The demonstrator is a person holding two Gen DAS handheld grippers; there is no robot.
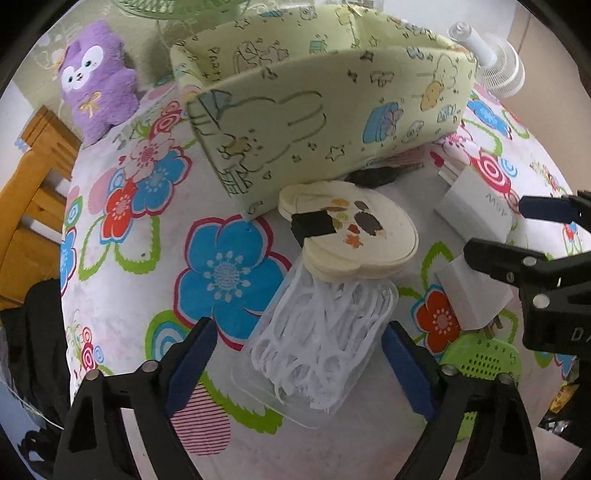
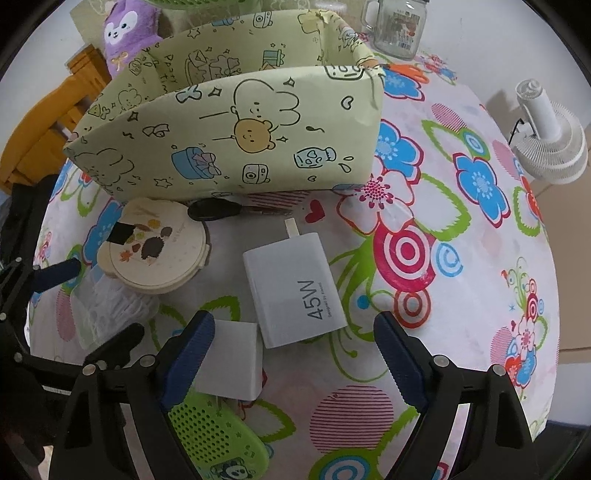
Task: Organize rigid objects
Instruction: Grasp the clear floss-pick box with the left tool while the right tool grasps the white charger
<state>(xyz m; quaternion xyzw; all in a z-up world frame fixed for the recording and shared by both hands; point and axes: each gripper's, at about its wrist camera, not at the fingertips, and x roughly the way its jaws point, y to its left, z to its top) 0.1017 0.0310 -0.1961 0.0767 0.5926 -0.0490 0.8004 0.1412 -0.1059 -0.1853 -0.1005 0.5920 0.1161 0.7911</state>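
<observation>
Nothing looks packed into the pale green cartoon-print box (image 2: 229,147) yet: both hand-held grippers, left (image 1: 299,354) and right (image 2: 291,354), gape wide and empty over the flowery bench (image 2: 461,229), around the clear floss-pick tub (image 1: 325,332) and white 45W charger (image 2: 291,291).

This is a lived-in home, likely a bedroom or family room. The table (image 2: 461,229) wears a bright floral cloth, and a purple plush toy (image 1: 94,79) sits at its far edge beside a wooden chair (image 1: 33,177). A small white desk fan (image 2: 550,144) and a glass mug jar (image 2: 397,27) stand at the far side. A storage box (image 2: 229,140) wrapped in pale green cartoon paper stands among everyday personal clutter: phone chargers (image 2: 295,284), scissors (image 2: 229,210), a tub of floss picks (image 1: 325,339) and a green children's gadget (image 2: 221,439).
</observation>
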